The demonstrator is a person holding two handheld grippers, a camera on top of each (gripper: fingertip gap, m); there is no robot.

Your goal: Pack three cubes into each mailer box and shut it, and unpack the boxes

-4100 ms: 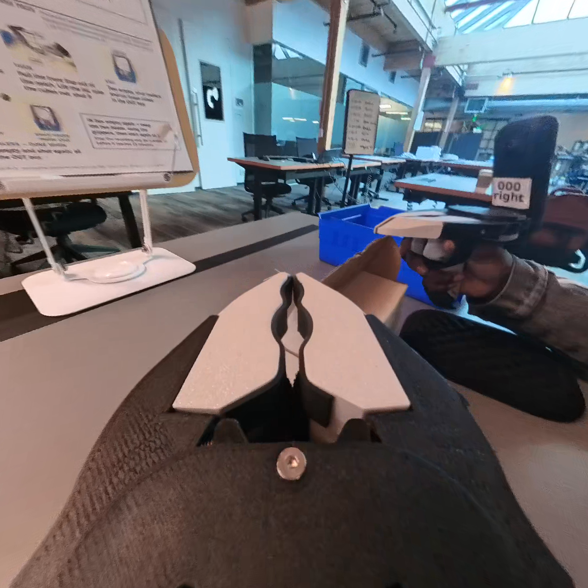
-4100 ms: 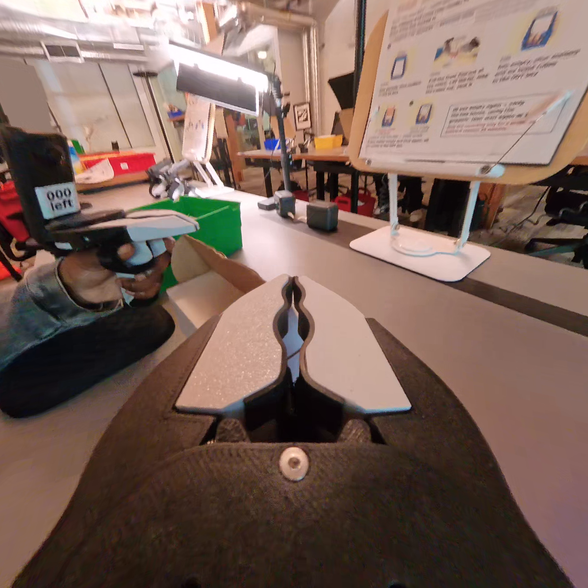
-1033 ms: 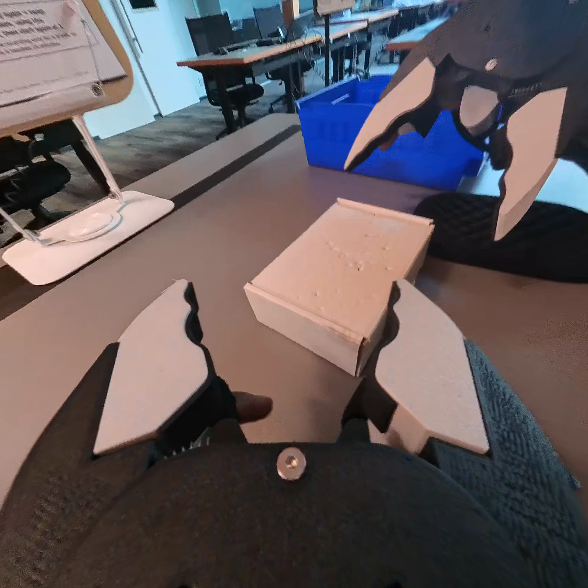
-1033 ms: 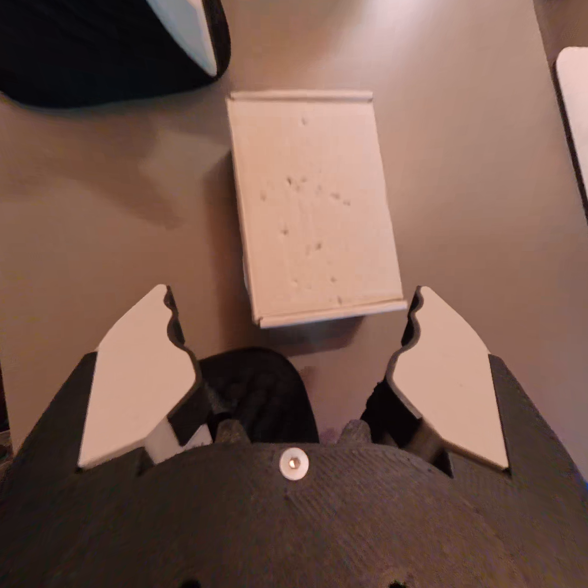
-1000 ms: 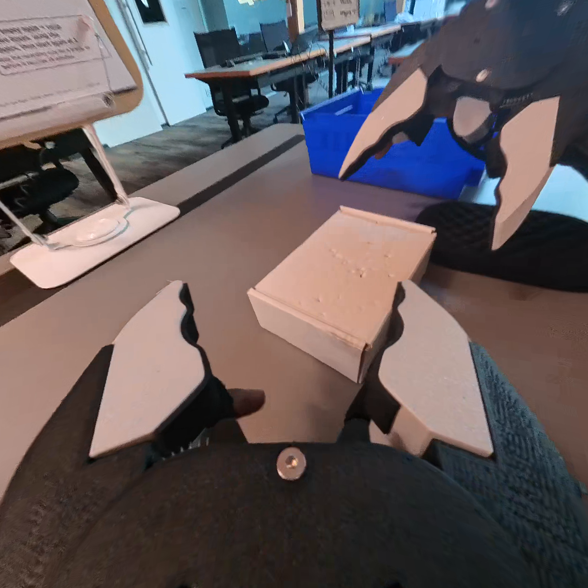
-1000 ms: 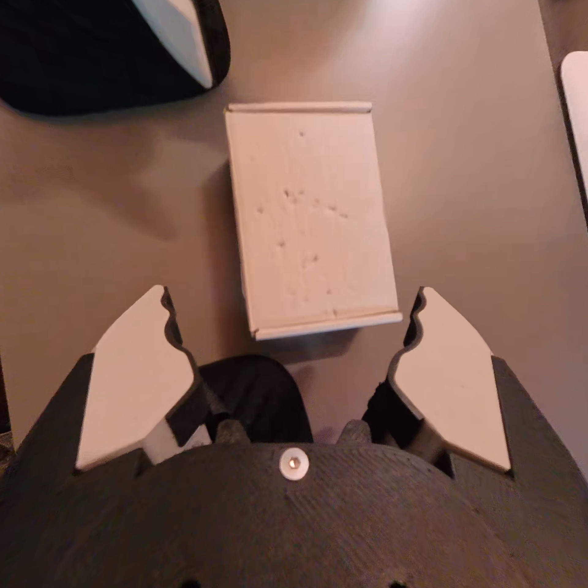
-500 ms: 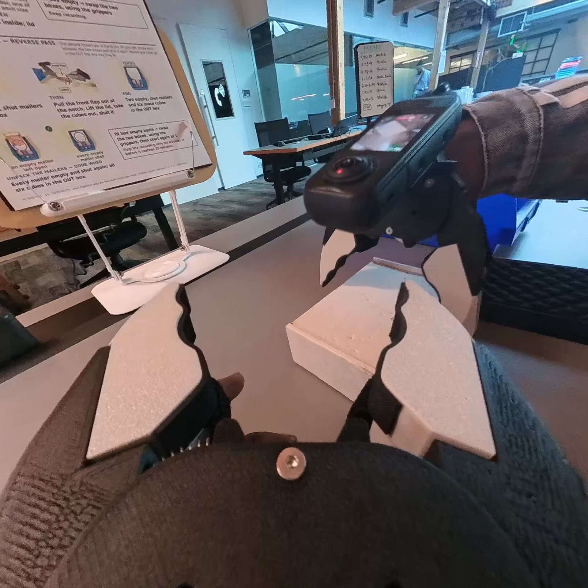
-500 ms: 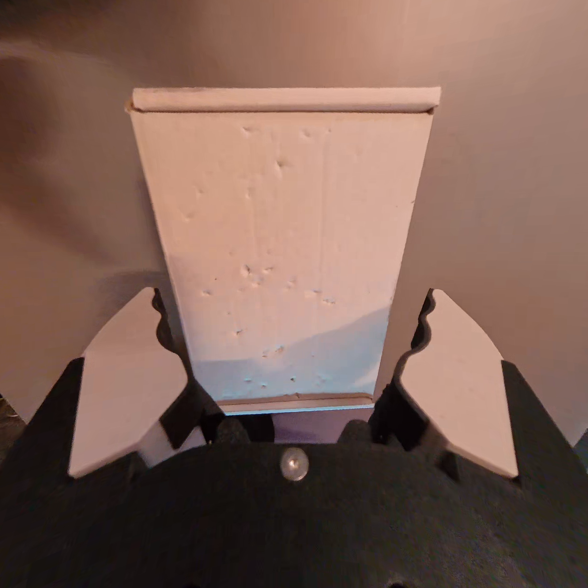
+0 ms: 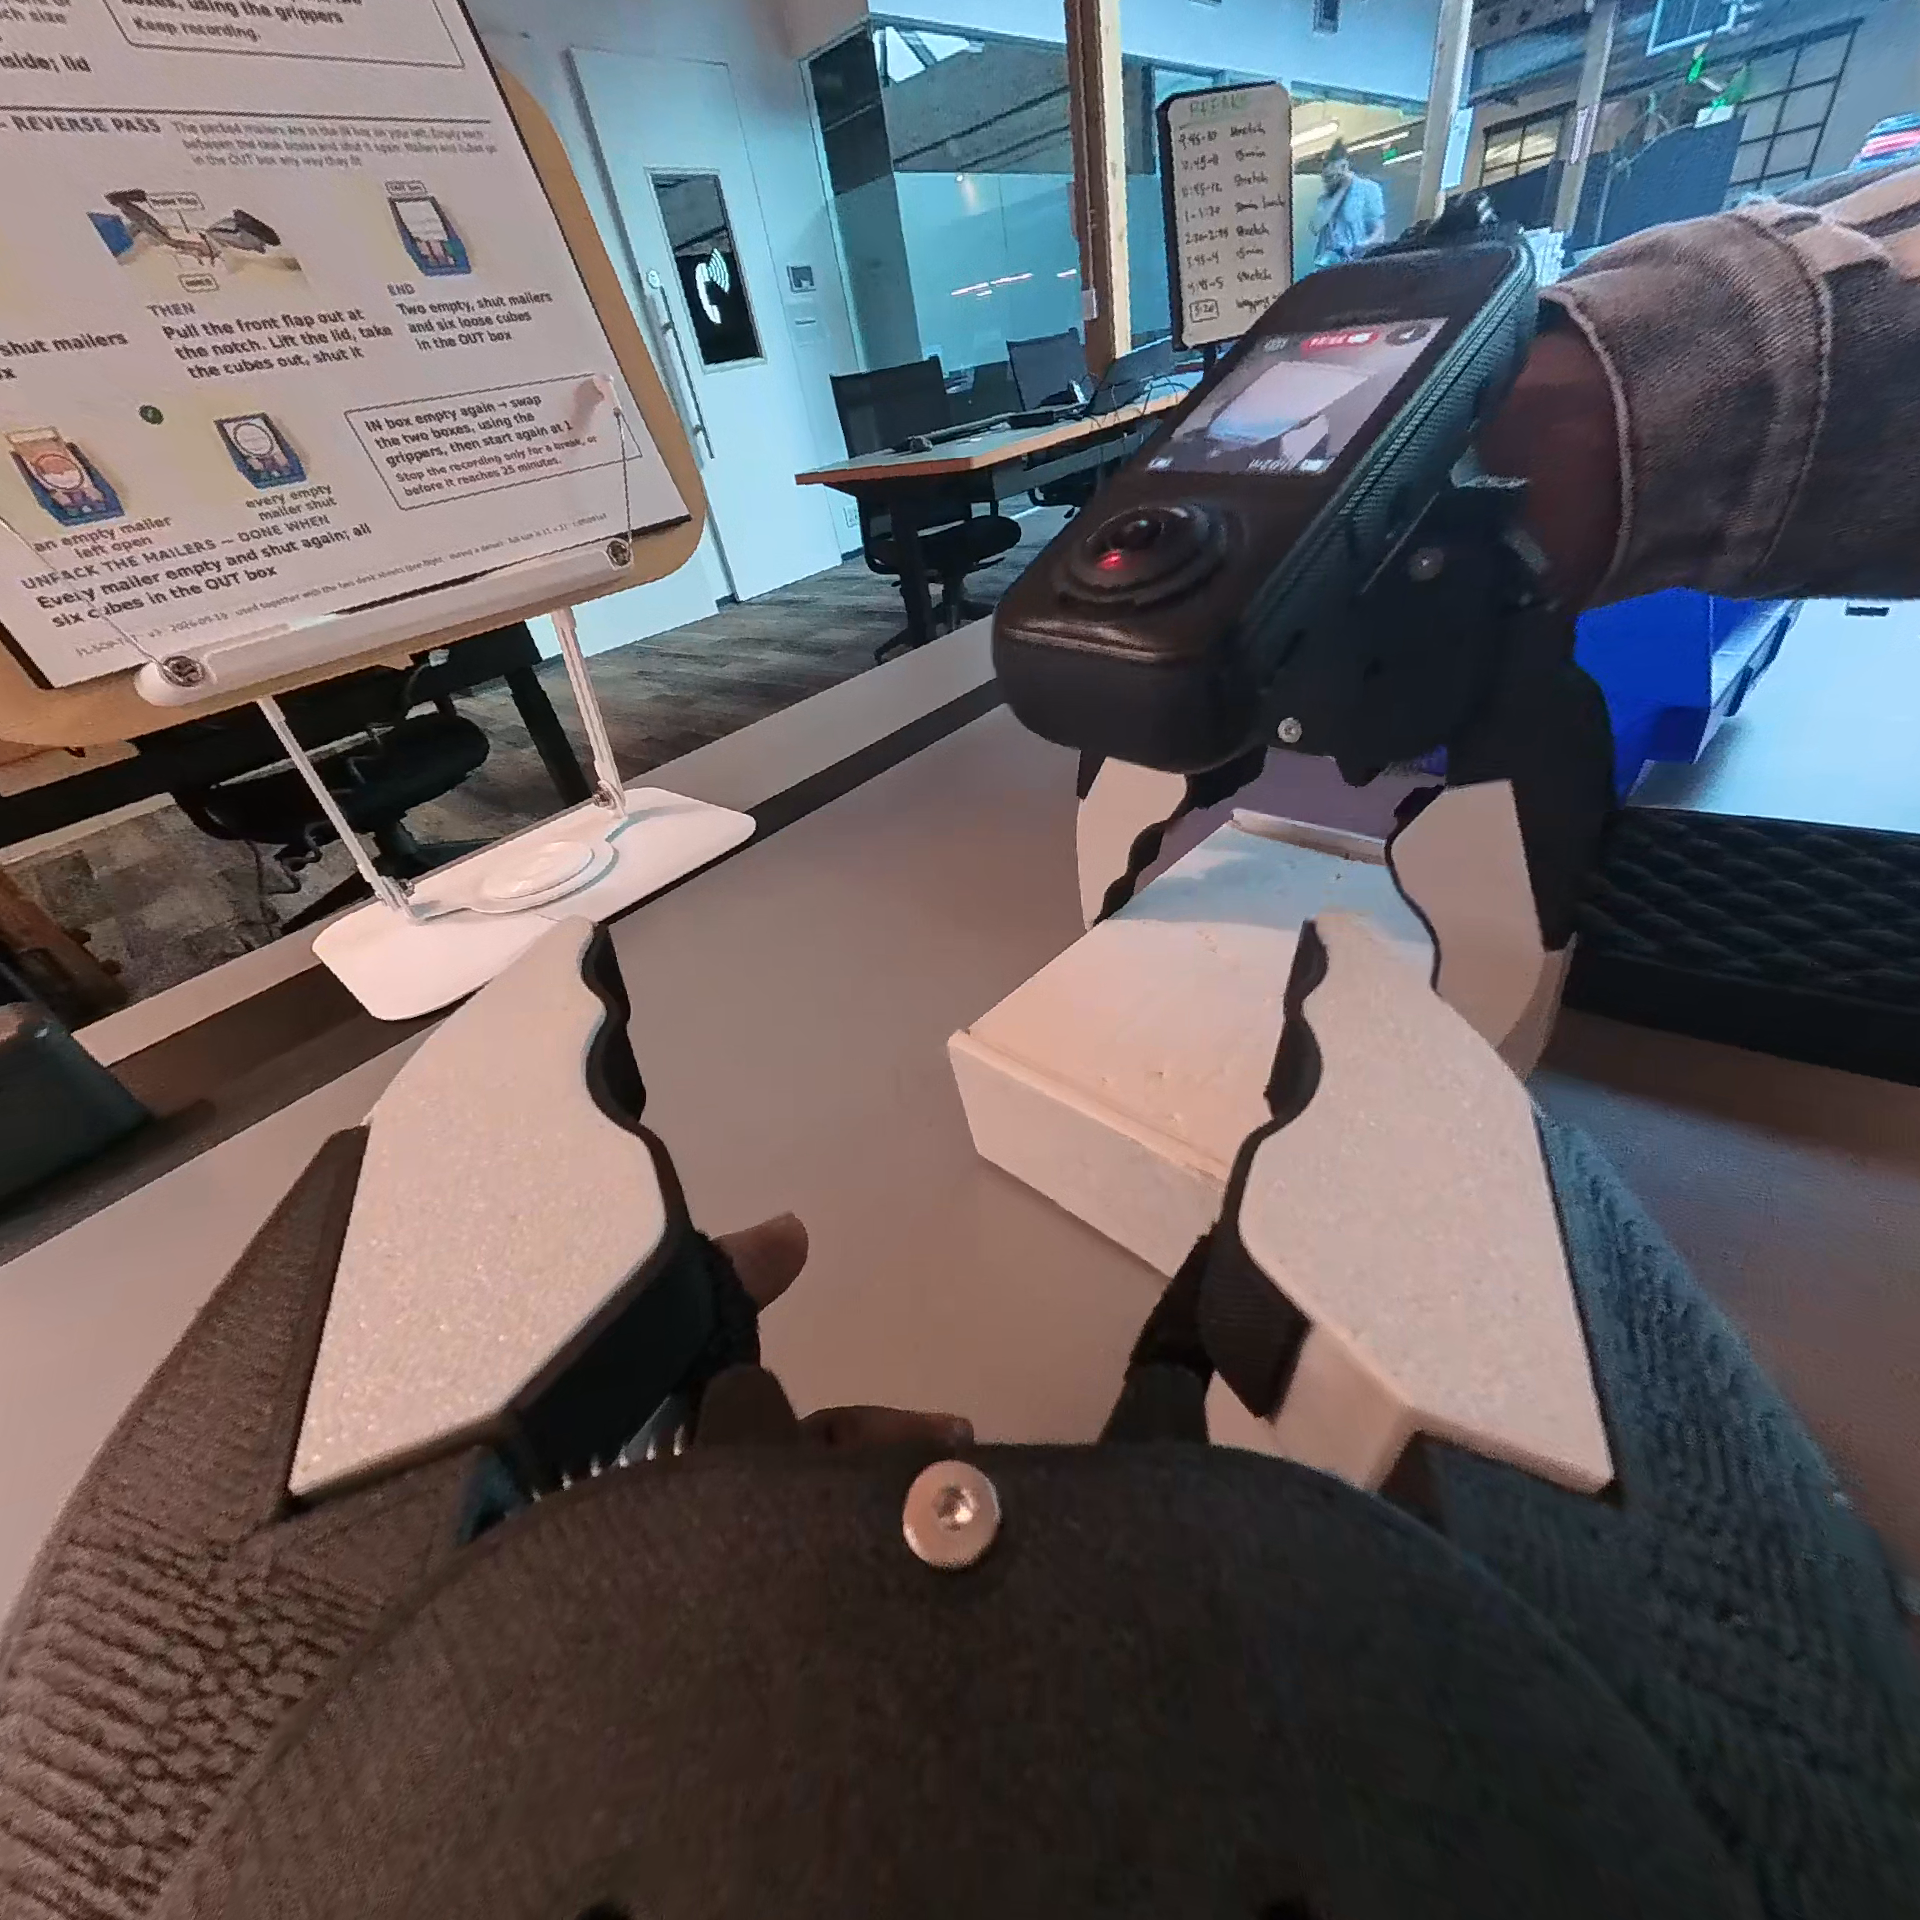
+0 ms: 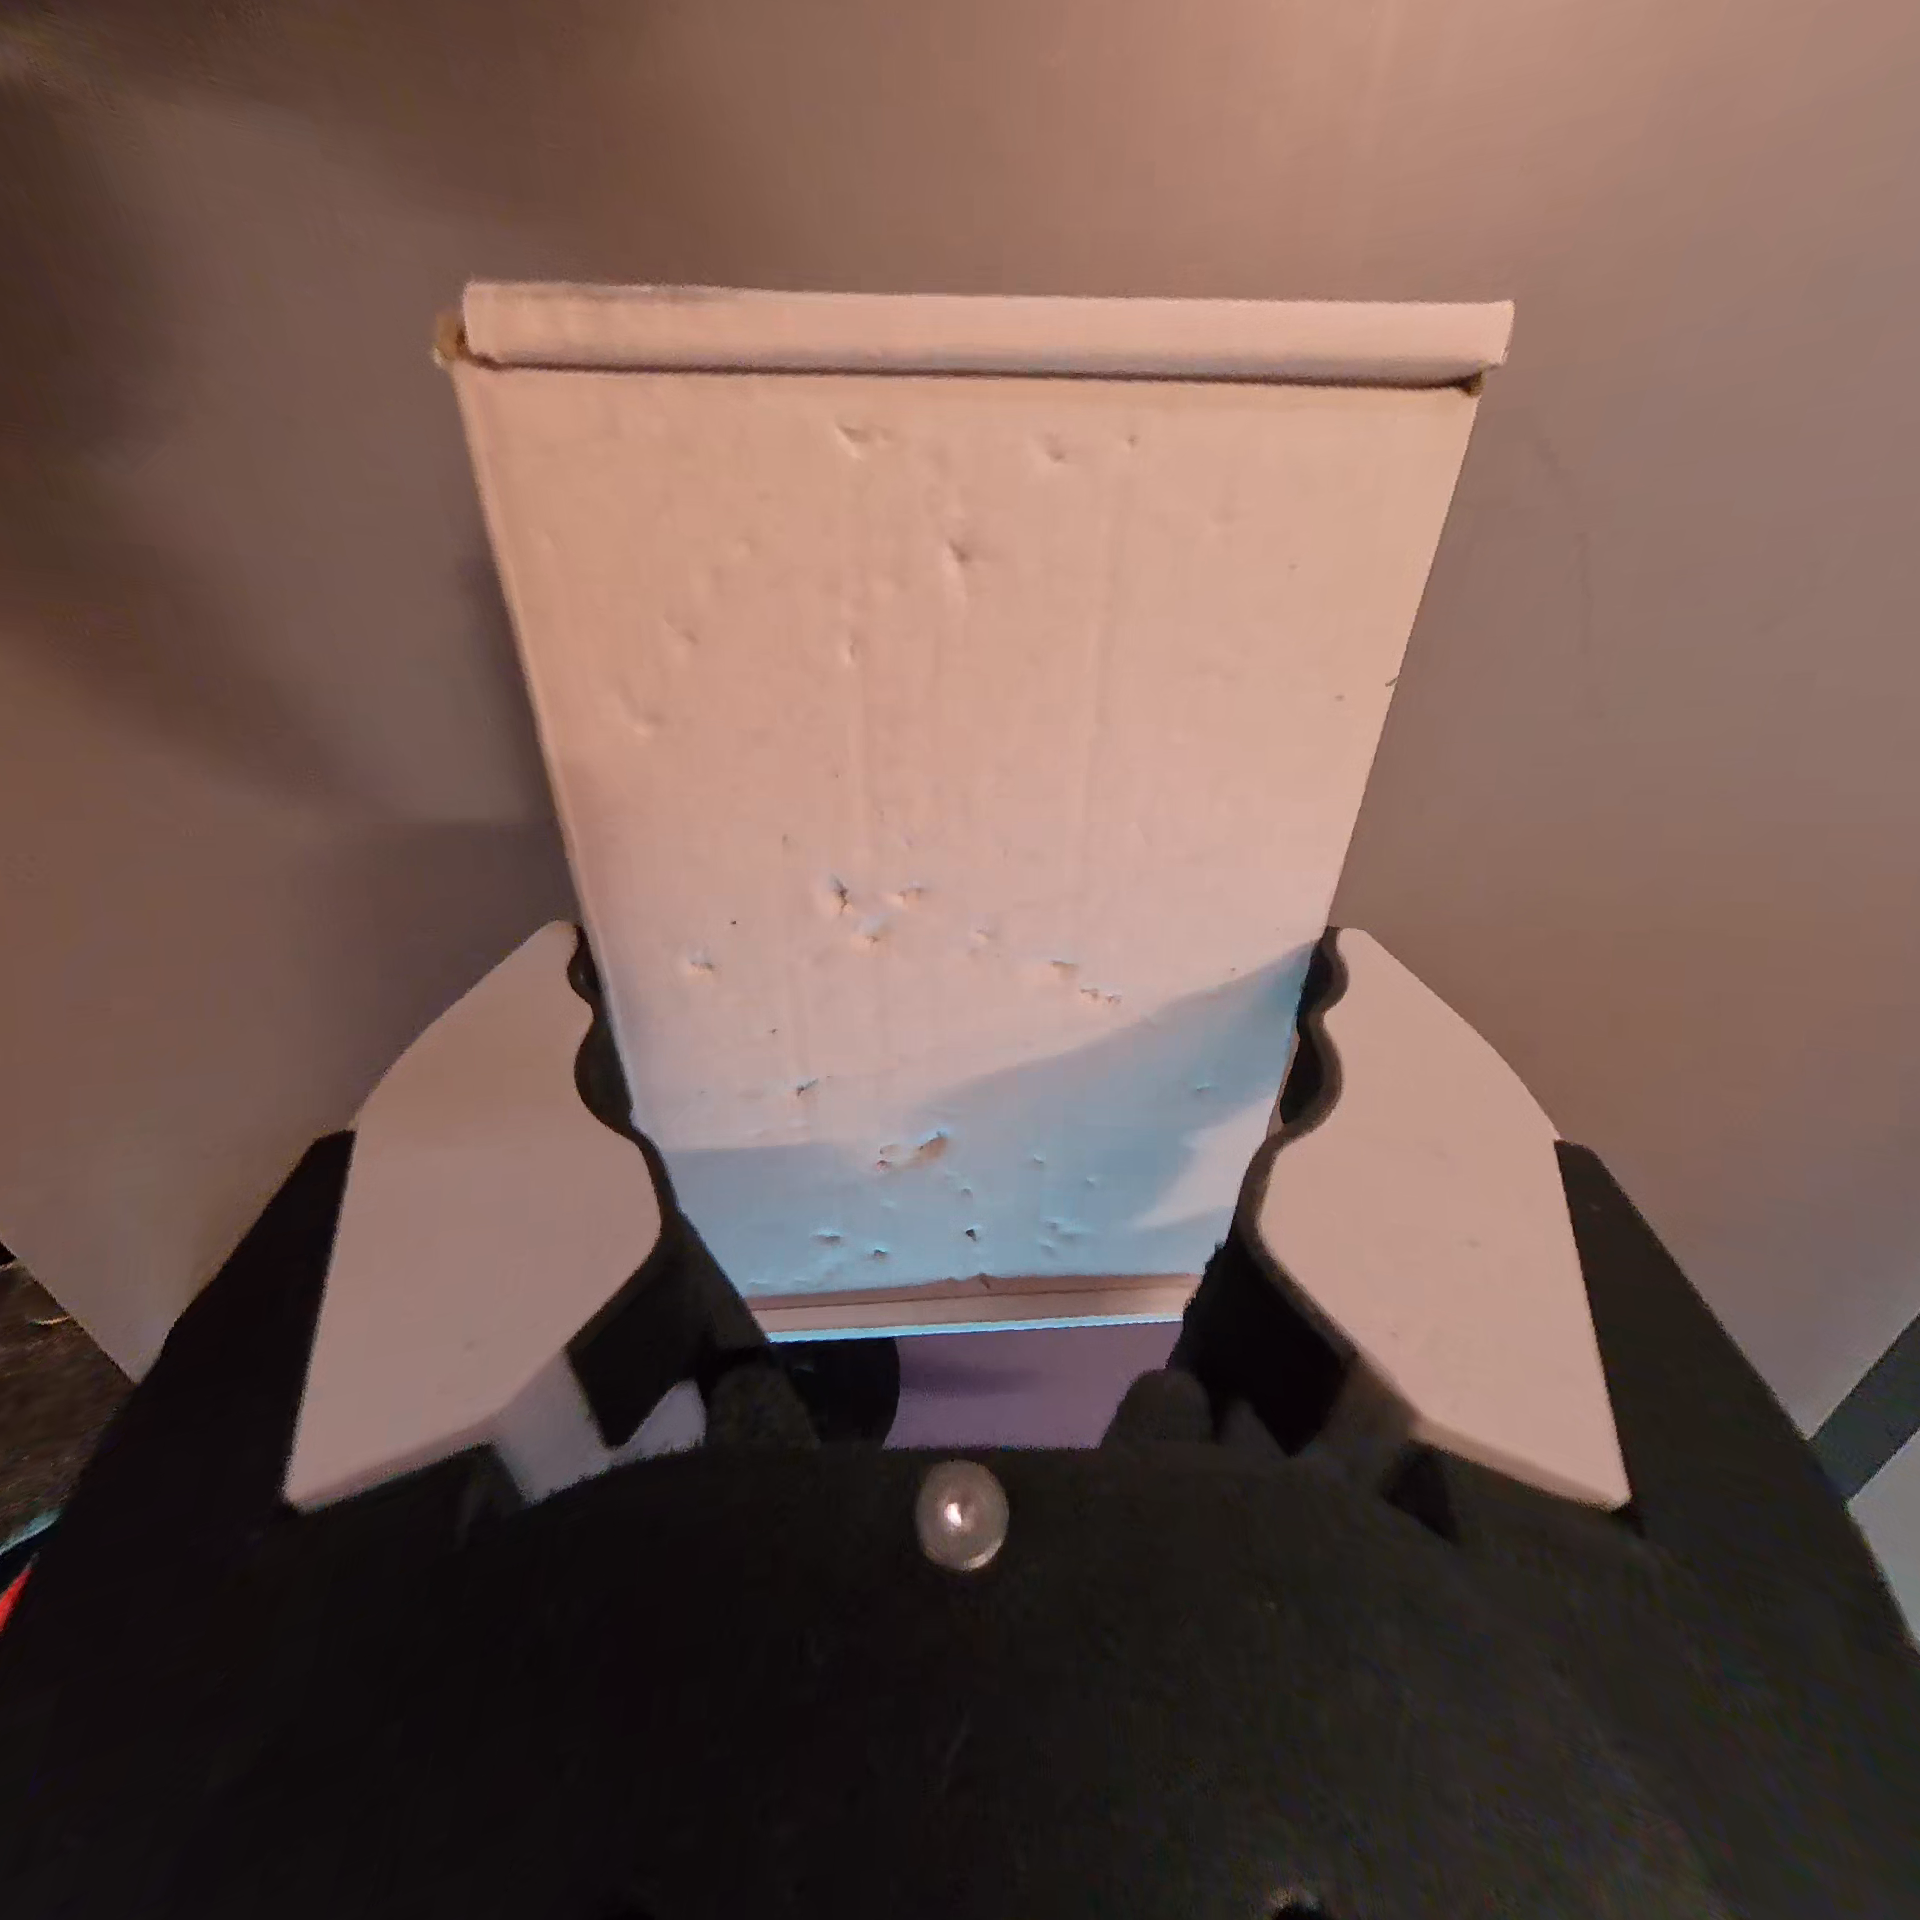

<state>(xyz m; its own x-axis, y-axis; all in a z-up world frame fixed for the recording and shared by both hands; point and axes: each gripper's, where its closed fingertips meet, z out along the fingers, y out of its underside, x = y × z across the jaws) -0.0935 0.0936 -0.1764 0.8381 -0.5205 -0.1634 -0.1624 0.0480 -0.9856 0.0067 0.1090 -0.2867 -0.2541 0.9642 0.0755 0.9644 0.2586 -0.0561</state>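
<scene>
A shut white mailer box [image 10: 935, 675] lies flat on the grey table [image 9: 831, 997]. My right gripper [image 10: 954, 935] comes down from above and its jaws press on the two long sides of the box near its end. In the left wrist view the right gripper [image 9: 1299, 894] straddles the far end of the box [image 9: 1174, 987], its camera body on top. My left gripper [image 9: 951, 935] is open and empty, low over the table, with its right finger [image 9: 1382, 1195] beside the box's near corner. No cubes are visible.
An instruction board on a white stand [image 9: 540, 883] sits at the back left of the table. A blue bin [image 9: 1683, 665] and a black mat [image 9: 1745, 925] are at the right behind the box. A dark object [image 9: 52, 1091] is at the left edge.
My right gripper dropped onto the box and its jaws narrowed onto the box's sides. My left gripper opened earlier and has tilted up slightly, staying near the box's corner.
</scene>
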